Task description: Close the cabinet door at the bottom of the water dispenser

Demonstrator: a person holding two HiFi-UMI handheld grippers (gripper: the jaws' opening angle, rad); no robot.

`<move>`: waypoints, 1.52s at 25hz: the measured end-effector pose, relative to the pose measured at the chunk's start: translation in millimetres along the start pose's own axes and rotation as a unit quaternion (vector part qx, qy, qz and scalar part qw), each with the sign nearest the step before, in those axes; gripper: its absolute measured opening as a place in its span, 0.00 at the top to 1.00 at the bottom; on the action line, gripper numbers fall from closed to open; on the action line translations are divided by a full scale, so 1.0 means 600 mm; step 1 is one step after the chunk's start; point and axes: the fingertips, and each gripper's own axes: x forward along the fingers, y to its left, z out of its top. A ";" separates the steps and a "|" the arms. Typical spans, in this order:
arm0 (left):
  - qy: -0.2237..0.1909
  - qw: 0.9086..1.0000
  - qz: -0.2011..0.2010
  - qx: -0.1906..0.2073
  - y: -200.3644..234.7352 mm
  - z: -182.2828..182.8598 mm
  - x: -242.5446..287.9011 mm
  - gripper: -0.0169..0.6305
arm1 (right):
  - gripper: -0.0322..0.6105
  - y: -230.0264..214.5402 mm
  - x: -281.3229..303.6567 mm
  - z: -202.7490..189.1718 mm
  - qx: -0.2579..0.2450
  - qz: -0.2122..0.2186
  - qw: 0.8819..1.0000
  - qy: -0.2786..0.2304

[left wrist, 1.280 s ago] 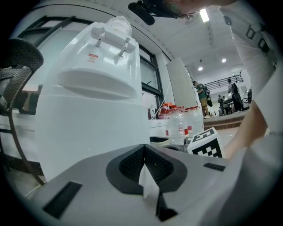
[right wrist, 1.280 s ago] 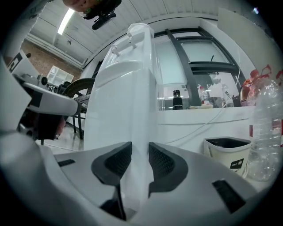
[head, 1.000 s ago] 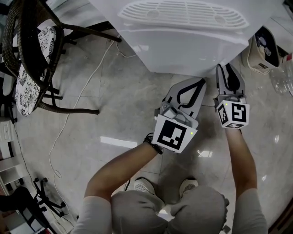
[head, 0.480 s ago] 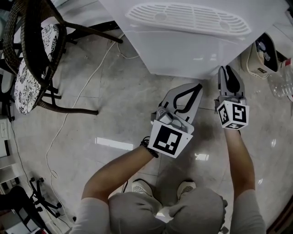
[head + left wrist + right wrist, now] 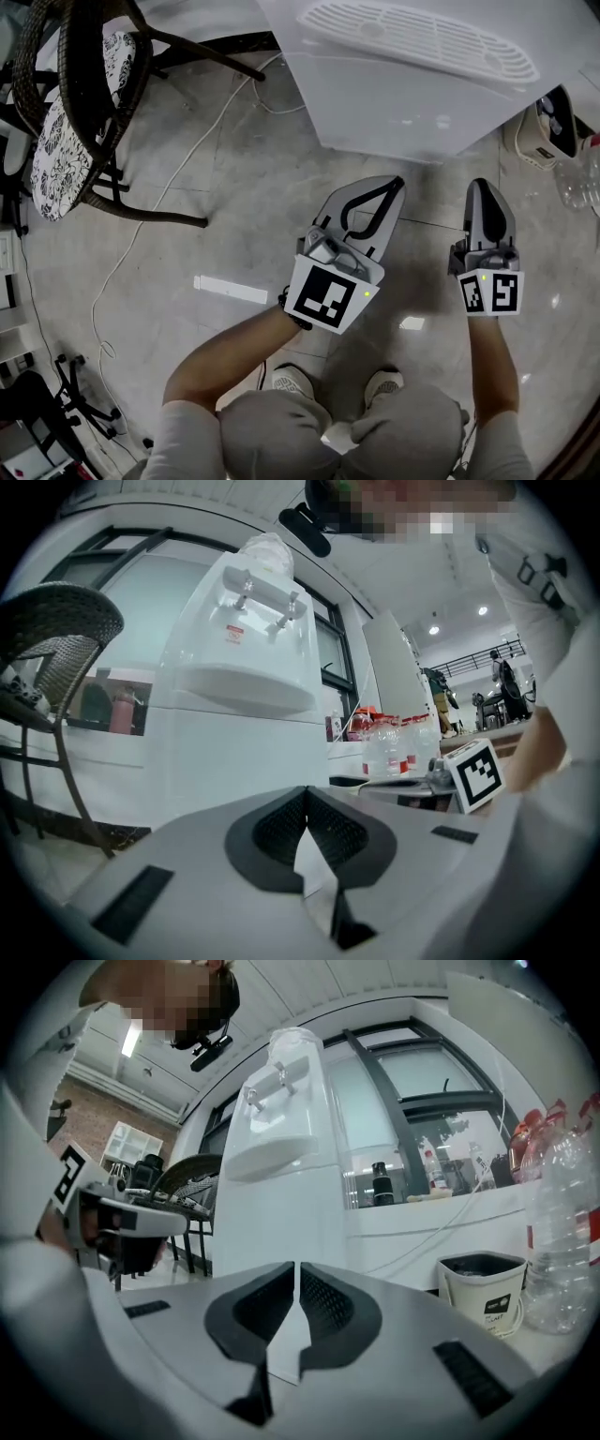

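Note:
The white water dispenser stands at the top of the head view, its lower front panel flat and flush. My left gripper hovers over the floor tiles a short way in front of it, shut and empty; its black pads meet. My right gripper hangs beside it to the right, also clear of the dispenser. Its jaws have just been closing with nothing between them, and its pads show only a hairline gap. In the right gripper view the dispenser rises straight ahead.
A wicker chair with a patterned cushion stands at the left, and a white cable trails over the tiles. Right of the dispenser sit a small white bin and plastic bottles. The person's shoes are below the grippers.
Both grippers have drawn back from the dispenser's base toward the person. The right gripper's jaws, apart before, have come together. The left stays shut.

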 end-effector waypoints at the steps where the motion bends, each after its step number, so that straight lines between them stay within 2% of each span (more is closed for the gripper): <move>1: 0.002 1.000 0.003 0.003 0.008 0.001 -0.013 0.96 | 0.90 0.006 -0.011 0.012 0.000 0.002 1.000 -0.005; 2: 0.003 1.000 0.008 0.001 0.016 0.001 -0.026 0.96 | 0.90 0.012 -0.022 0.023 0.000 0.004 1.000 -0.010; 5: 0.008 0.998 0.042 -0.044 0.048 -0.001 -0.067 0.96 | 0.90 0.026 -0.051 0.049 -0.005 0.013 1.000 -0.014; 7: 0.010 0.996 0.061 -0.060 0.068 0.004 -0.093 0.96 | 0.90 0.035 -0.064 0.064 -0.014 0.024 1.000 -0.010; 16: -0.006 0.997 0.076 -0.019 0.120 0.066 -0.173 0.96 | 0.90 0.062 -0.072 0.119 -0.029 0.039 0.999 -0.008; 20: -0.023 0.996 0.086 -0.016 0.134 0.092 -0.182 0.96 | 0.90 0.081 -0.058 0.155 -0.025 0.050 0.998 -0.024; 24: -0.029 0.994 0.105 -0.014 0.151 0.133 -0.206 0.96 | 0.90 0.086 -0.066 0.205 -0.016 0.042 0.998 -0.035; 27: -0.024 0.993 0.113 0.001 0.158 0.193 -0.233 0.96 | 0.90 0.088 -0.084 0.271 -0.013 0.033 0.999 -0.040; 30: -0.024 0.992 0.121 0.006 0.165 0.283 -0.260 0.96 | 0.90 0.089 -0.103 0.367 -0.006 0.027 0.999 -0.035; 33: -0.027 0.990 0.136 -0.002 0.172 0.394 -0.285 0.96 | 0.90 0.087 -0.128 0.486 -0.006 0.019 0.999 -0.025; 38: -0.016 0.986 0.165 0.020 0.173 0.604 -0.339 0.96 | 0.90 0.104 -0.167 0.677 -0.010 0.012 1.000 -0.008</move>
